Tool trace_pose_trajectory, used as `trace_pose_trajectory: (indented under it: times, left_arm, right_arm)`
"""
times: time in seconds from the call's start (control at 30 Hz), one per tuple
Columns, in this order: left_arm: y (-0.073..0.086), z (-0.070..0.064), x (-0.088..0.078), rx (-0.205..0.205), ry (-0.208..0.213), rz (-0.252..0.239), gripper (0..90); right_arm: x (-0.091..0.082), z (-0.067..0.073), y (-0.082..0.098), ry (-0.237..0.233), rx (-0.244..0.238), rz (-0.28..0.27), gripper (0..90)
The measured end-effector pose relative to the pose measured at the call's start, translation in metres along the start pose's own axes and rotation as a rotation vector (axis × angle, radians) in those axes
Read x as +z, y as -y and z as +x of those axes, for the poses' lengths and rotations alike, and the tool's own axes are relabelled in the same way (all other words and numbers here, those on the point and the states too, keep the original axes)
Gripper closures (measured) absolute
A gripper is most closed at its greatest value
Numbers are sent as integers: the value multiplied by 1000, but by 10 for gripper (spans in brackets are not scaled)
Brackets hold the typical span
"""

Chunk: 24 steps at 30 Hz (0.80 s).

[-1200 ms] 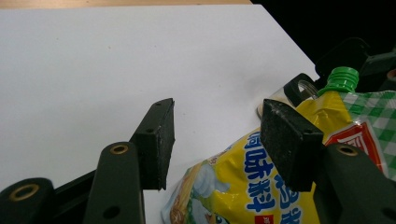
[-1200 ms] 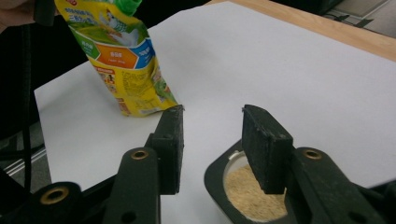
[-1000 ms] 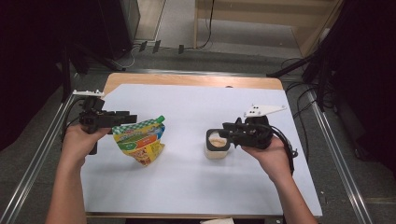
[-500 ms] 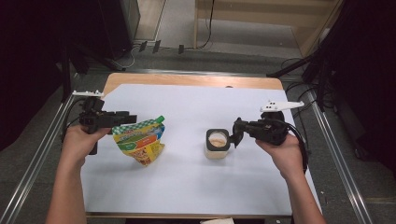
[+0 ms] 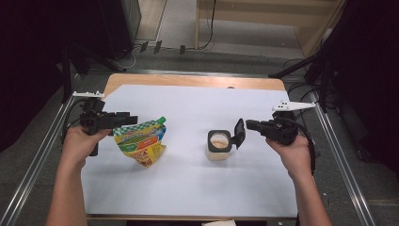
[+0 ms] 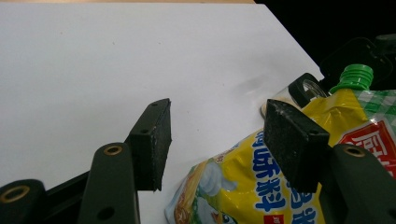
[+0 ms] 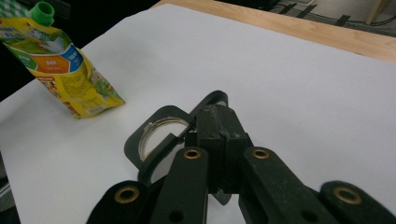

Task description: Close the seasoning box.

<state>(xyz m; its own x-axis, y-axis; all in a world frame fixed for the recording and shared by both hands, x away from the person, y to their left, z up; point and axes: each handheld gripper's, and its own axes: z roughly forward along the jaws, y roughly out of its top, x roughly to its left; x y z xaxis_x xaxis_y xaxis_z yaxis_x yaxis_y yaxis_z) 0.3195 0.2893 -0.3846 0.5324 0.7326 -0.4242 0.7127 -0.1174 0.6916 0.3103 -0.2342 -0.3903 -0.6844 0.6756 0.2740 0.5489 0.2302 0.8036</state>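
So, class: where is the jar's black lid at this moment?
In the high view the lid stands flipped open on the jar's right side, right of the table's middle, with the right gripper shut on it.

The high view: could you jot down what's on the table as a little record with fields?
surface: white sheet on a wooden table
pouch: yellow pouch, green cap, tilted
container: small jar, pale contents, lid flipped open
left gripper: jaws apart, at the pouch's top
right gripper: jaws closed on the lid's edge
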Motion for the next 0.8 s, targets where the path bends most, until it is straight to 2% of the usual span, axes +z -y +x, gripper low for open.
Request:
trace_pose_trajectory:
  times: [0.13, 0.47, 0.8]
  left_arm:
    - [2, 4, 0, -12, -6, 0, 417]
    - [4, 5, 4, -1, -16, 18, 417]
    - [4, 7, 3, -12, -21, 11, 404]
  right_arm:
    - [7, -4, 4, -1, 10, 17, 900]
    - [24, -2, 12, -16, 12, 64, 900]
    - [39, 6, 16, -71, -4, 89, 900]
